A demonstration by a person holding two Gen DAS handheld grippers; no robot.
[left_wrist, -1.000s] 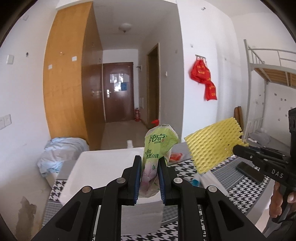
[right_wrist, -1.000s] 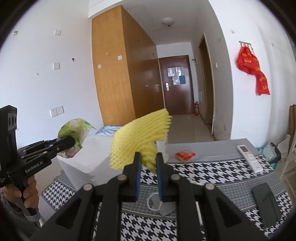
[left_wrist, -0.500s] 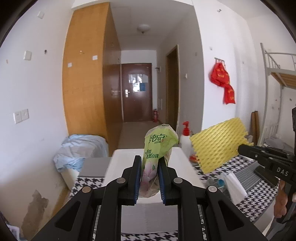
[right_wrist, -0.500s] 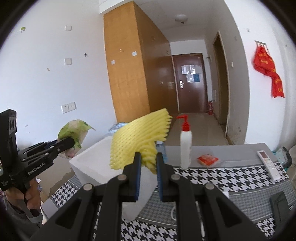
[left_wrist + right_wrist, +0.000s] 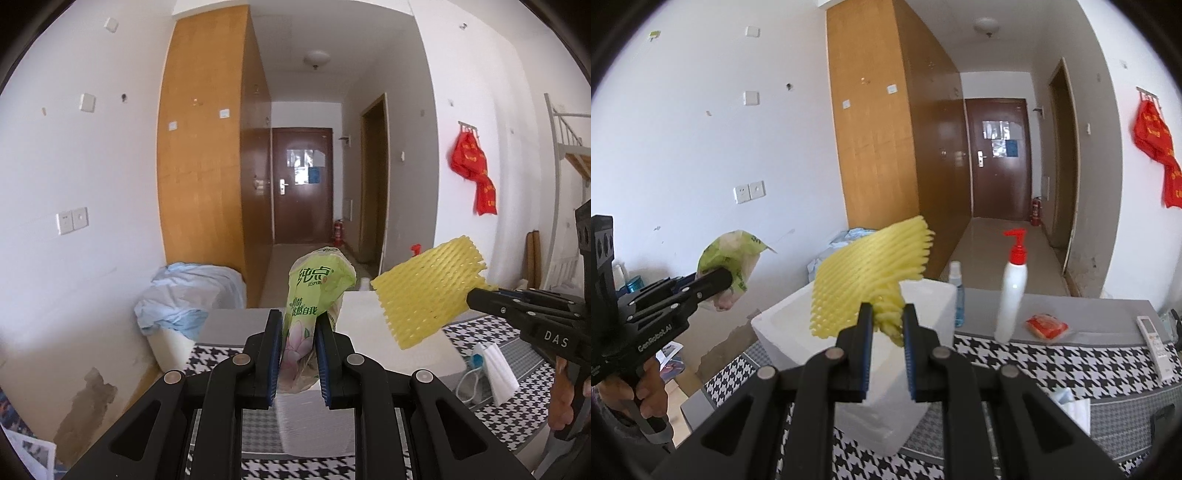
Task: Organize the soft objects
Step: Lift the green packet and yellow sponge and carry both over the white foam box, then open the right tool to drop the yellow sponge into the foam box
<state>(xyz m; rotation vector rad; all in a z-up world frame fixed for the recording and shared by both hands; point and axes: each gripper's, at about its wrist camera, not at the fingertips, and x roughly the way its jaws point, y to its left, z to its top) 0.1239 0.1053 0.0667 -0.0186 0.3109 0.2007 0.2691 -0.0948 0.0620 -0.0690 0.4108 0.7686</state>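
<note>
The left claw (image 5: 297, 354) is clamped on a green tissue pack (image 5: 314, 295), its blue pads squeezing the lower half so the crumpled top stands up past the fingertips. The right claw (image 5: 888, 328) is pinched on one corner of a yellow foam net (image 5: 868, 273), which fans up and to the left of its fingers. Both soft things hang in the air, touching nothing else.

Just beyond and below both claws sits a white foam box (image 5: 923, 295) on the houndstooth-covered surface (image 5: 1071, 363). It looks like the likely place for them, though whether its top is open cannot be told.

To do the carry well, keep each grip as it is, since squeezing harder only crushes the pack and tears the net. Bring one claw over the box at a time, so the two do not collide, and lower before letting go, because the net is light and may drift.

Further right of the right claw stand a white pump bottle (image 5: 1012, 291) and a small spray bottle (image 5: 956, 291); steer clear of both.
</note>
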